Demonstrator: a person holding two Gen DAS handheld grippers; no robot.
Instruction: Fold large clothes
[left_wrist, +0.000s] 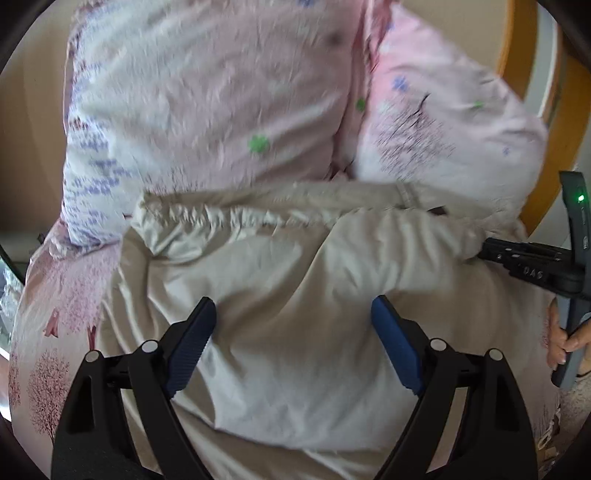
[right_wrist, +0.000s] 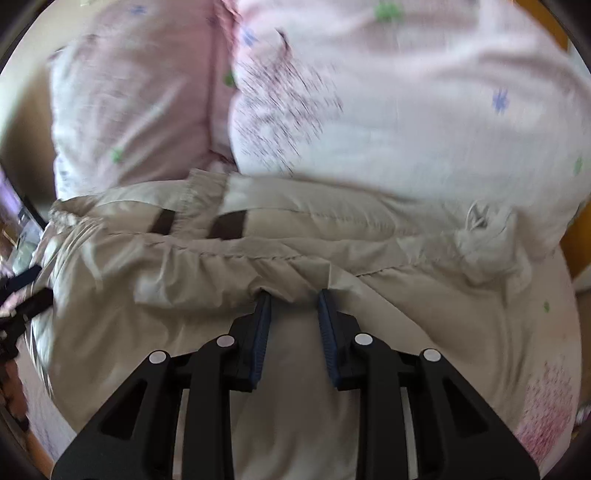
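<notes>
Beige trousers (left_wrist: 295, 258) lie spread over pink floral bedding, their gathered waistband (right_wrist: 207, 258) running across the picture with two brown tabs (right_wrist: 229, 223) and a knotted drawstring (right_wrist: 480, 221). My left gripper (left_wrist: 293, 314) hovers open over the cloth below the waistband, nothing between its blue pads (left_wrist: 192, 343). My right gripper (right_wrist: 293, 295) has its jaws narrow, and a fold of the waistband edge is bunched between its tips and drapes over them. In the left wrist view the right gripper (left_wrist: 484, 253) reaches in from the right onto the waistband's end.
Two pink patterned pillows (left_wrist: 203, 92) (left_wrist: 443, 122) lie just beyond the waistband. A wooden bed frame (left_wrist: 517, 37) curves behind them at the right. A person's hand (left_wrist: 561, 332) holds the right gripper's handle. The floral sheet (left_wrist: 55, 332) shows left of the trousers.
</notes>
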